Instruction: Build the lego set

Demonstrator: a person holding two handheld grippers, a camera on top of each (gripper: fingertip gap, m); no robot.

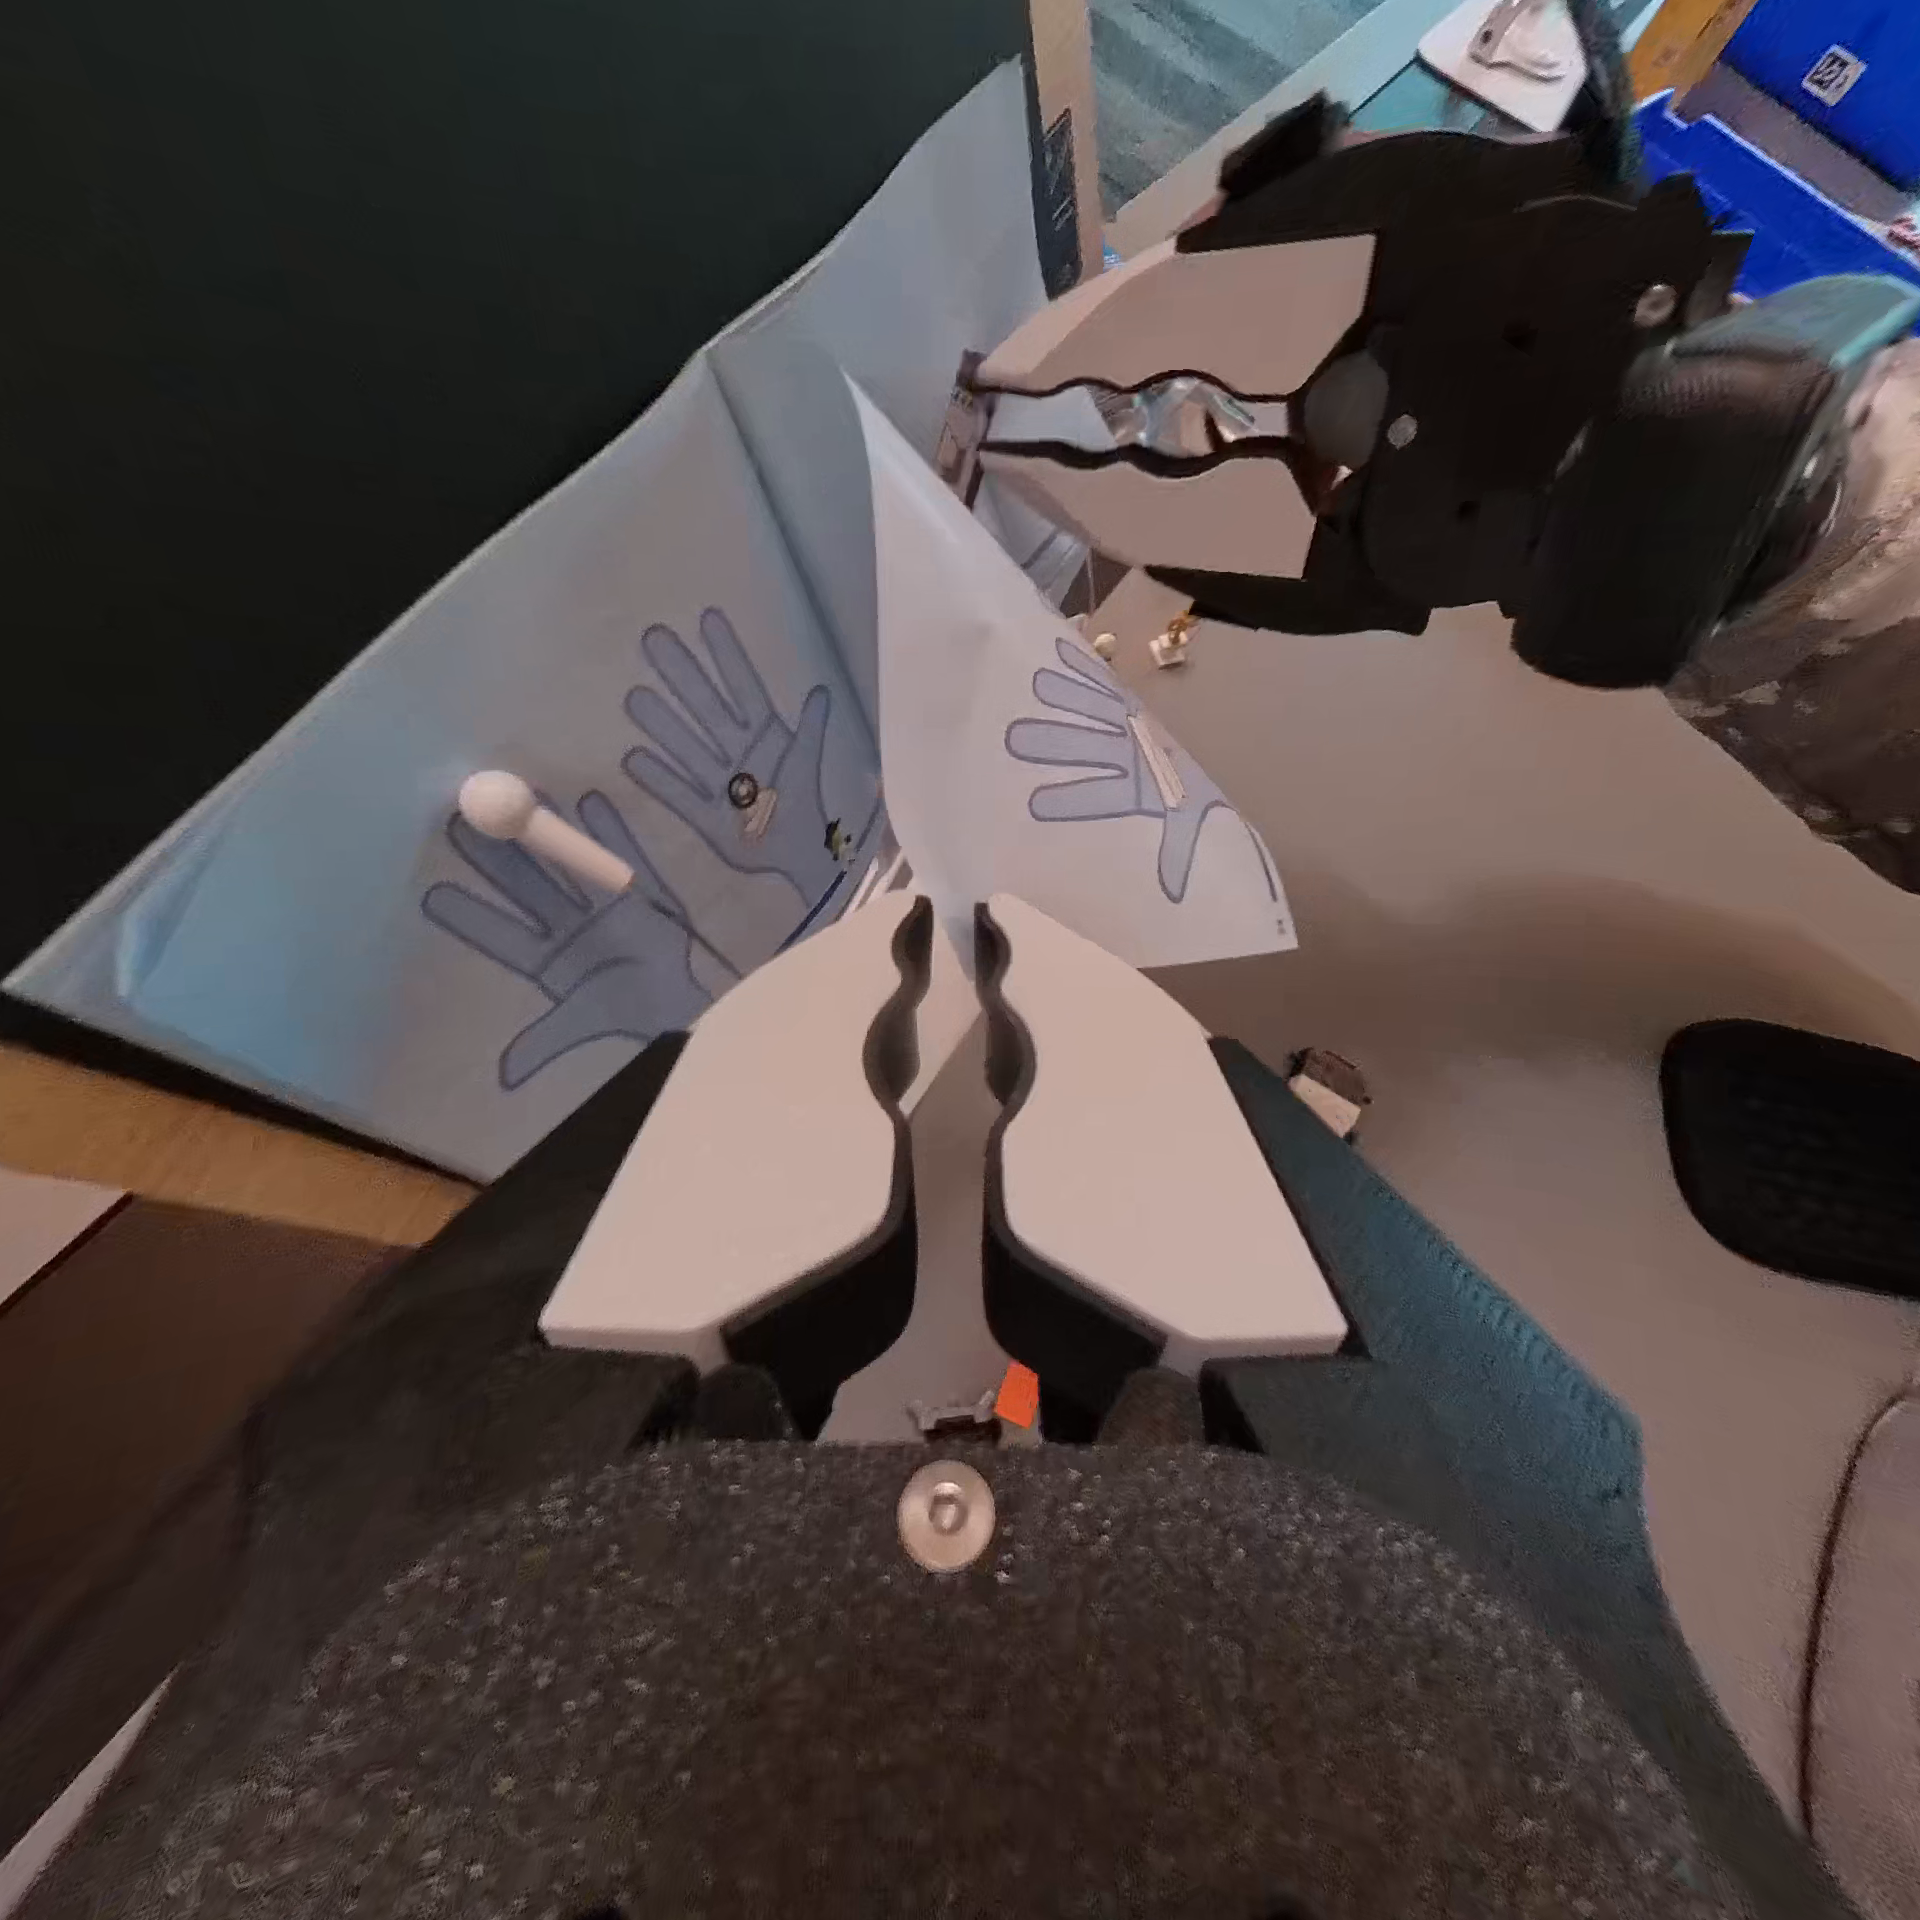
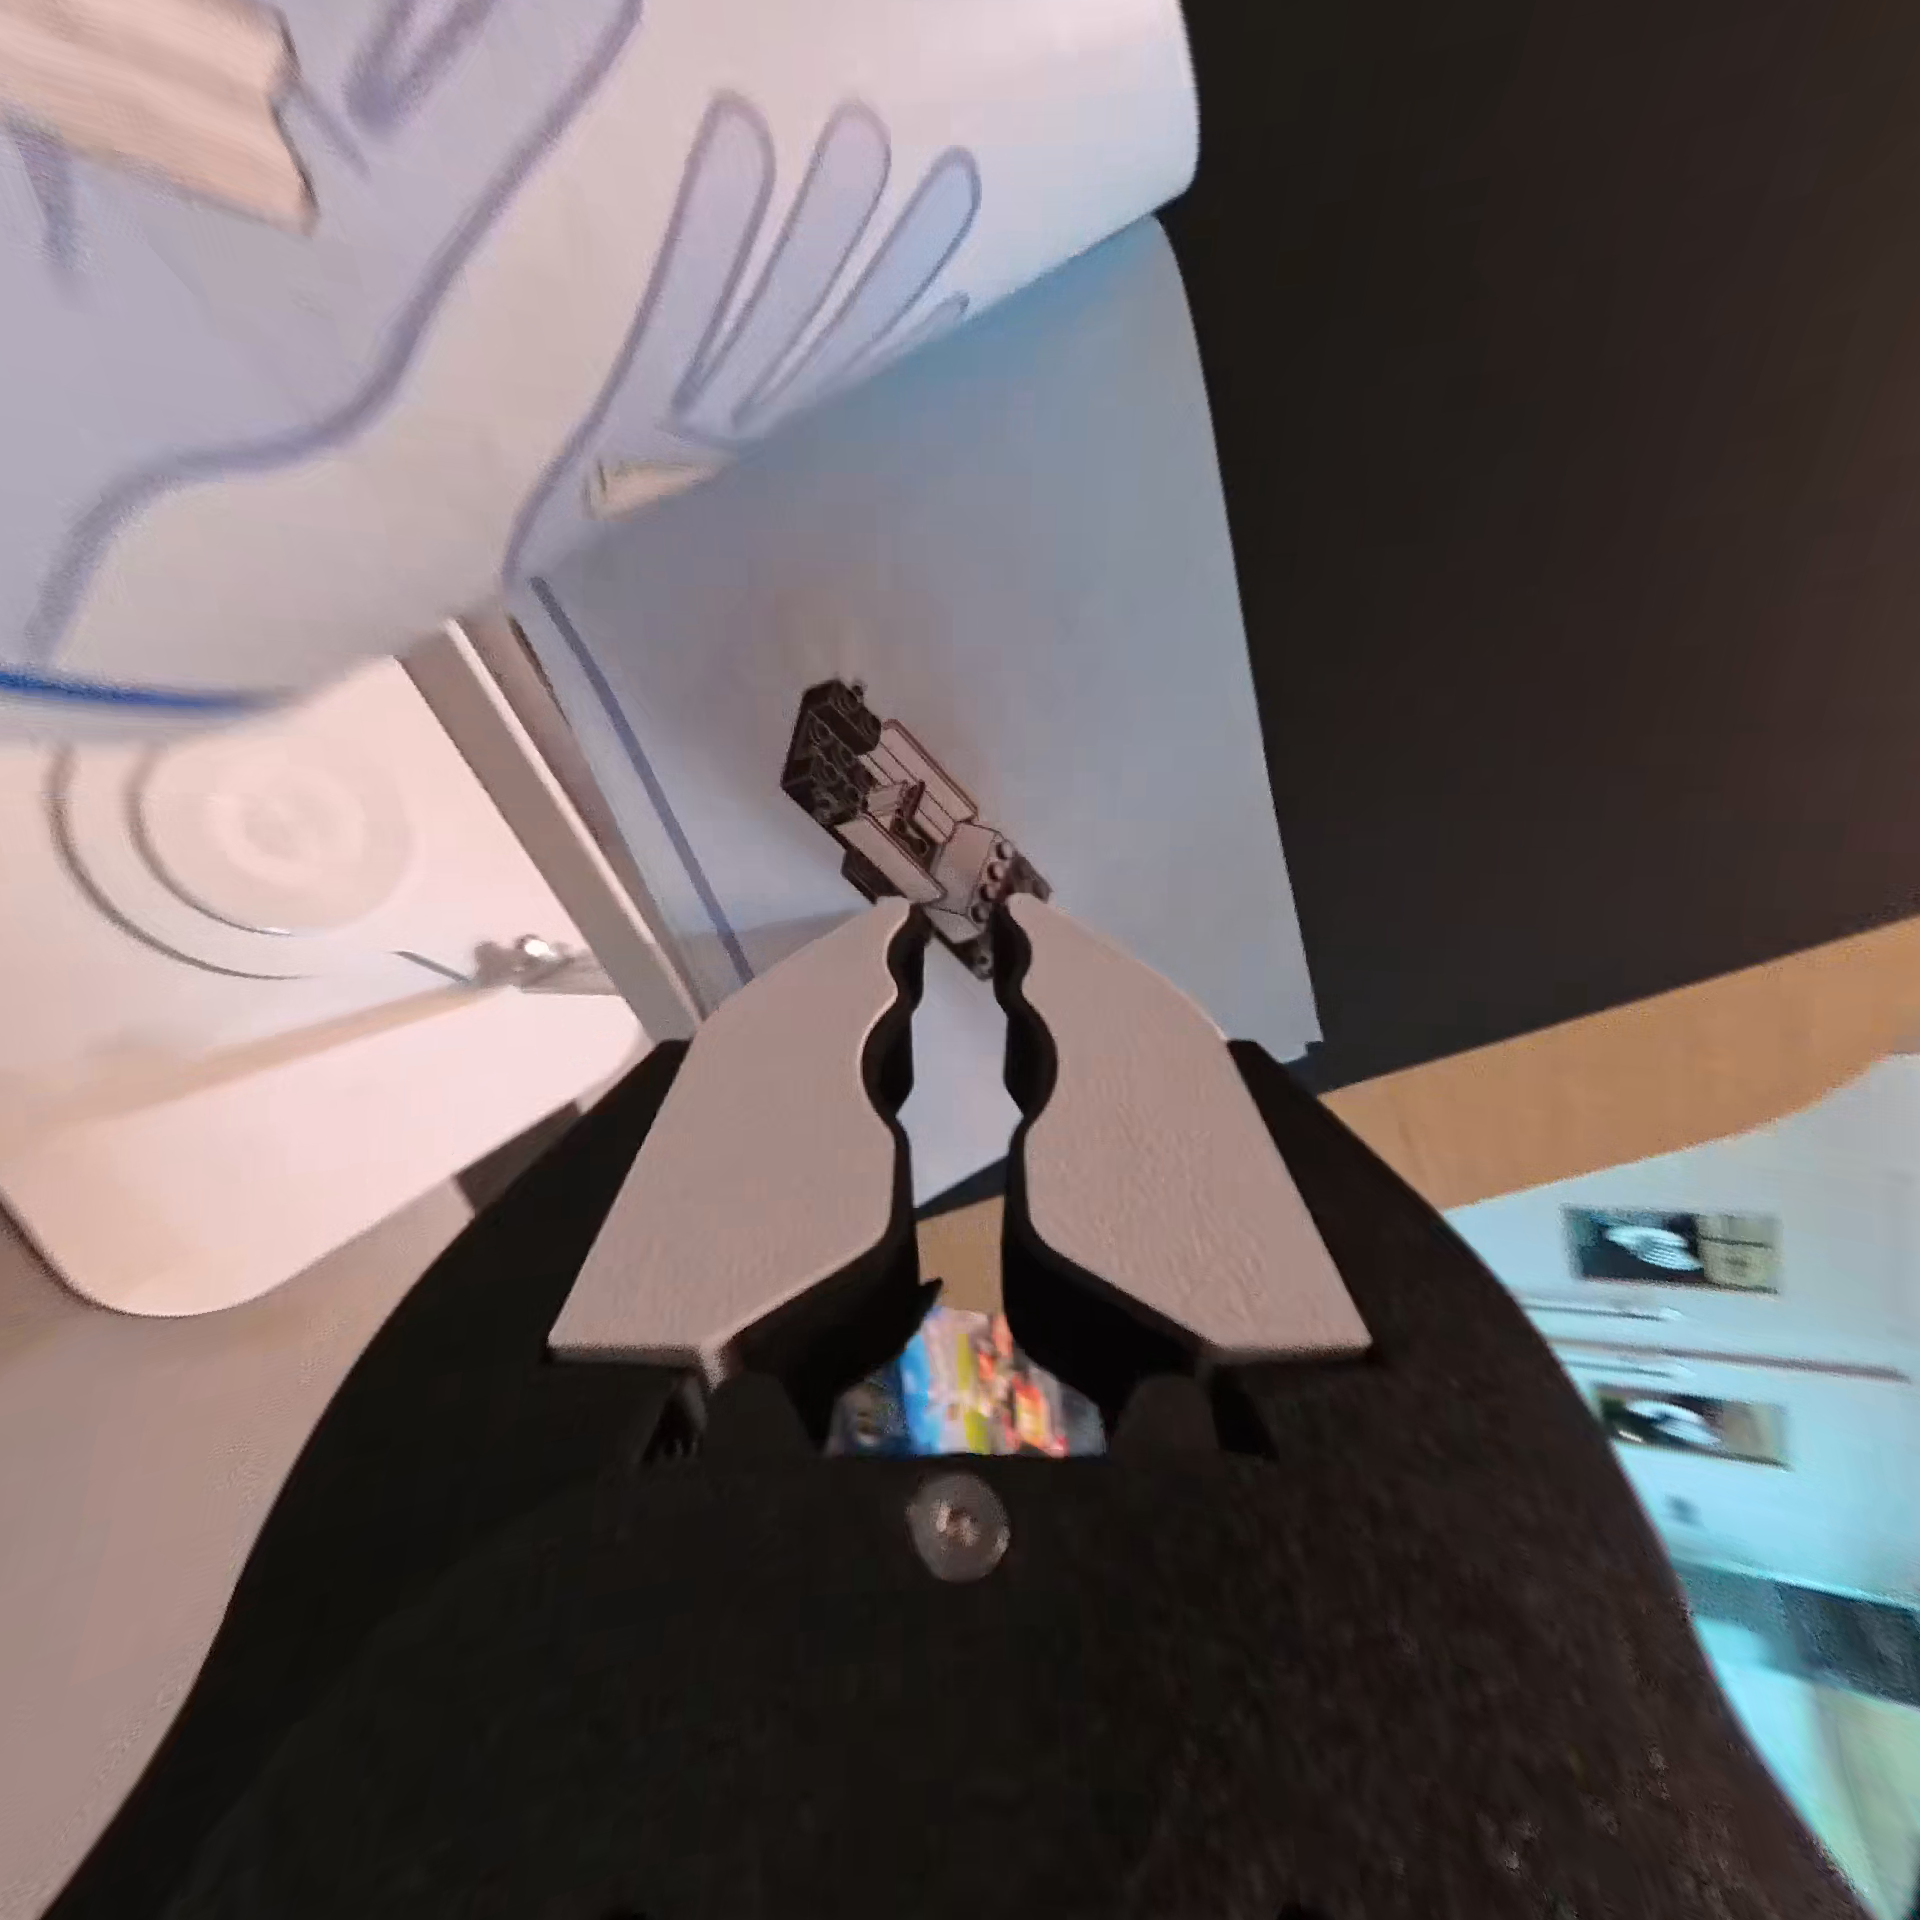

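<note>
Pinching a small black-and-grey lego assembly (image 2: 914, 831) at one end, the right gripper (image 2: 956, 914) risked dropping it — the hold looked shallow; the left gripper (image 1: 954, 920), nearly closed, held nothing above the instruction sheet (image 1: 665, 748).

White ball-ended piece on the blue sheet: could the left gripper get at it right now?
Probably yes. The white ball-ended piece lies uncovered on the blue sheet, ahead-left of the left gripper, nothing between them. The lifted page stands on the other side. The narrow jaws would need widening.
</note>
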